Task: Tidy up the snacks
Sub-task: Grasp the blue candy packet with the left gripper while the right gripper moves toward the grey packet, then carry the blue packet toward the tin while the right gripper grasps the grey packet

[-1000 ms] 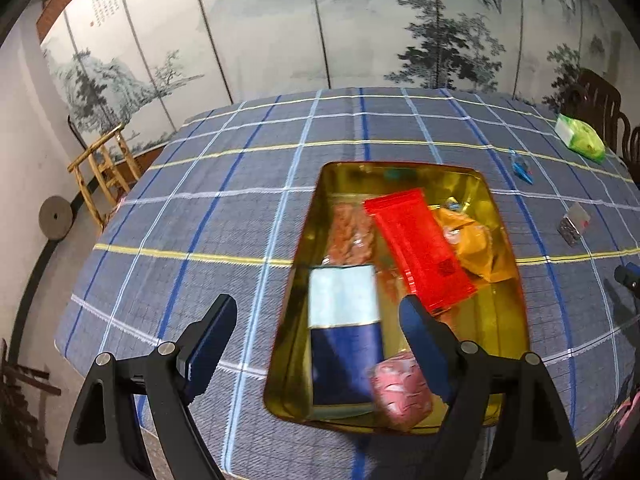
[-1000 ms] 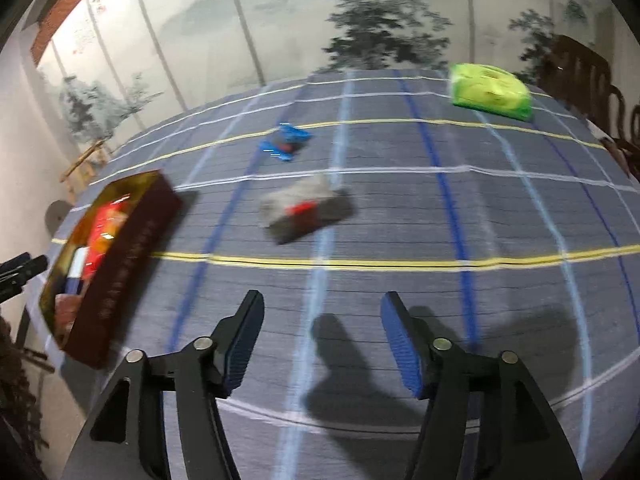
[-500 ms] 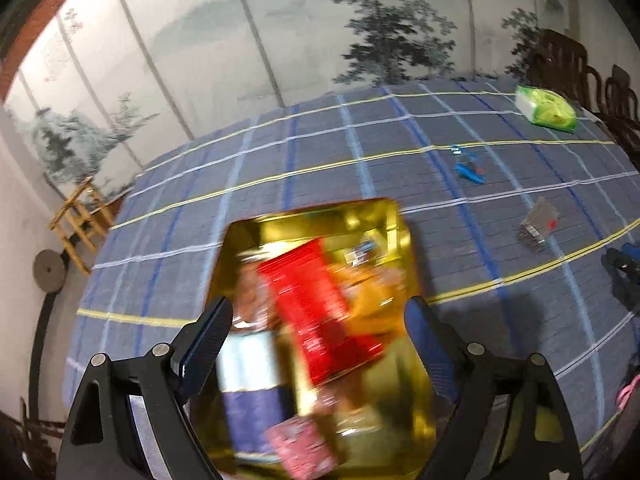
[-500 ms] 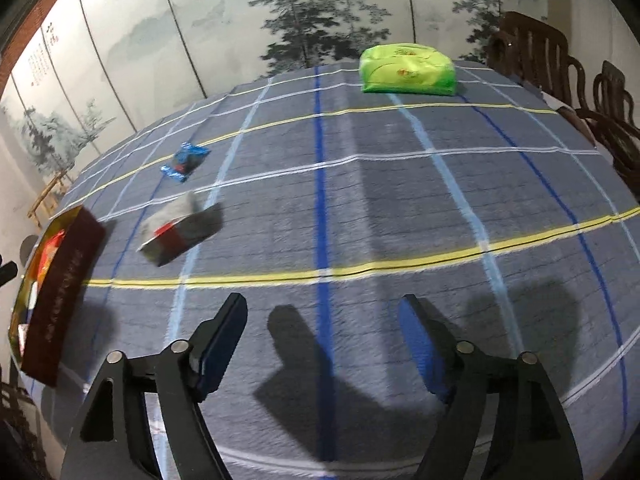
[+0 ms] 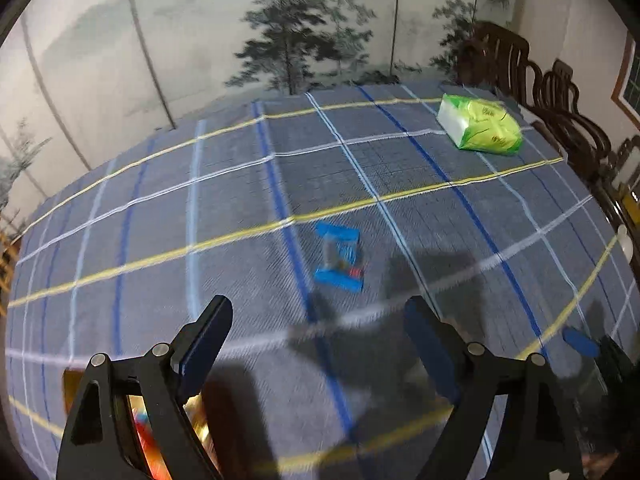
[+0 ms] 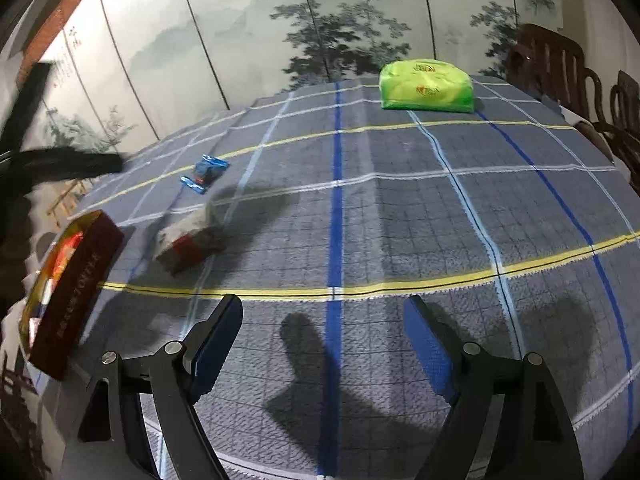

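A small blue-wrapped snack (image 5: 339,258) lies on the checked tablecloth, just ahead of my open, empty left gripper (image 5: 316,344). It also shows in the right wrist view (image 6: 205,173) at far left. A grey and red snack packet (image 6: 188,240) lies left of my open, empty right gripper (image 6: 324,344), blurred. The gold tin (image 6: 74,284) with dark red sides holds several snacks at the table's left edge; a corner of the tin (image 5: 70,386) shows behind my left finger. The left gripper's arm (image 6: 60,164) reaches in above the tin.
A green tissue pack (image 5: 480,128) lies at the far right of the table, also in the right wrist view (image 6: 426,86). Dark wooden chairs (image 5: 532,80) stand along the right side. A painted screen (image 6: 320,20) backs the table. The right gripper's fingertip (image 5: 580,346) shows low right.
My left gripper has swung right, away from over the gold tin, and now faces the blue snack. The right gripper has shifted slightly; both stay open.
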